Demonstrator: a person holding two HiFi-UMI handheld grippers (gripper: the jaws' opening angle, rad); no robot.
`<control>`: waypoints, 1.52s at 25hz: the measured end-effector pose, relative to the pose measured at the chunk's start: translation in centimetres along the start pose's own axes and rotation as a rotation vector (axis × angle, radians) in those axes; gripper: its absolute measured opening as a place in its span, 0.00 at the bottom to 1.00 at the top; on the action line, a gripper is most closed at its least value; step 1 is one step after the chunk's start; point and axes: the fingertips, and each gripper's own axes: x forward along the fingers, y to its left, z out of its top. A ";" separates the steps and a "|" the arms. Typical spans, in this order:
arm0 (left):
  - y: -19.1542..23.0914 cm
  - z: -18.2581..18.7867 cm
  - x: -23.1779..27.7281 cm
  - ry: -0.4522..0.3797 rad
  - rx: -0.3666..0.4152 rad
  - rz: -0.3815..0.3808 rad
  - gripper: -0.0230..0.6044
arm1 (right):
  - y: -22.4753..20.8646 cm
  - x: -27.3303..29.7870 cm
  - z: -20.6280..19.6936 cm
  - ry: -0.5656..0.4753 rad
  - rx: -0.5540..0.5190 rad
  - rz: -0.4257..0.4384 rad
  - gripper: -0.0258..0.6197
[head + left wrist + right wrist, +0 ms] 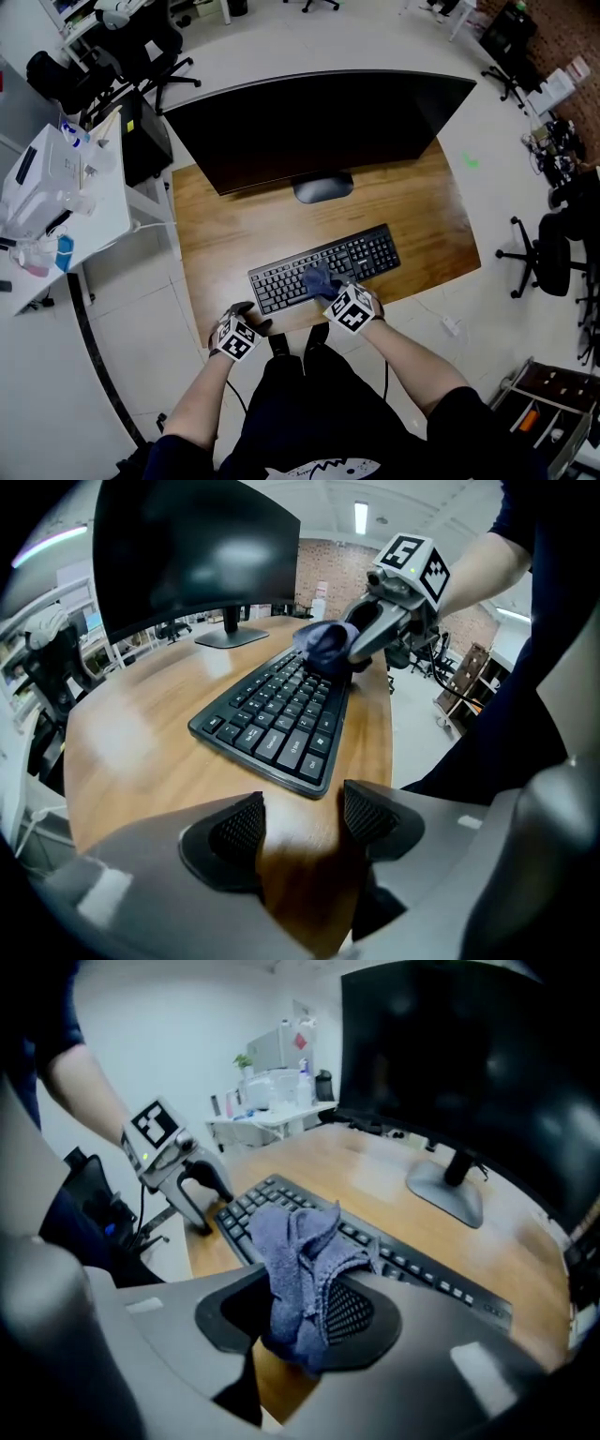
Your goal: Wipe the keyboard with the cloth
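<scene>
Desk (pixel 239 234): right claw (pixel 298 1314) holds cloth (pixel 300 1251) on keyboard (pixel 370 253).

The desk (pixel 234 234) was wood, smooth and varnished, with a pale sheen at centre right of the head view. The keyboard (pixel 366 255) was black matt plastic. The cloth (pixel 300 1251) was blue-grey fabric, nubbly and crumpled. The monitor (pixel 319 122) had a dark glossy screen. The left gripper (pixel 300 822) had a smooth grey matt shell; its pads (pixel 236 832) were black and finely ridged. The floor (pixel 469 291) was pale and smooth.
</scene>
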 end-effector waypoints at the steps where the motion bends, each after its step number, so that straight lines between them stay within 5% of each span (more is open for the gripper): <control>1: -0.1 0.0 0.0 0.007 0.006 -0.002 0.45 | -1.5 -1.0 0.0 -0.026 0.044 -0.027 0.26; 6: 0.3 0.2 0.2 0.000 0.008 0.031 0.41 | -12.0 -5.9 -2.8 -0.026 0.160 -0.225 0.26; 9: 0.1 0.7 0.5 -0.021 0.001 0.033 0.49 | -18.0 -8.3 -5.3 0.039 0.203 -0.326 0.26; 15: 0.4 0.7 0.7 0.020 0.029 0.045 0.43 | -24.1 -8.9 -8.9 0.177 0.266 -0.373 0.26; 21: 0.4 0.9 0.8 0.024 0.031 0.047 0.43 | -22.6 -5.4 -8.6 0.229 0.248 -0.311 0.26; 38: 0.4 0.9 0.8 -0.015 0.034 0.053 0.43 | -7.8 4.0 4.7 0.177 -0.077 -0.066 0.25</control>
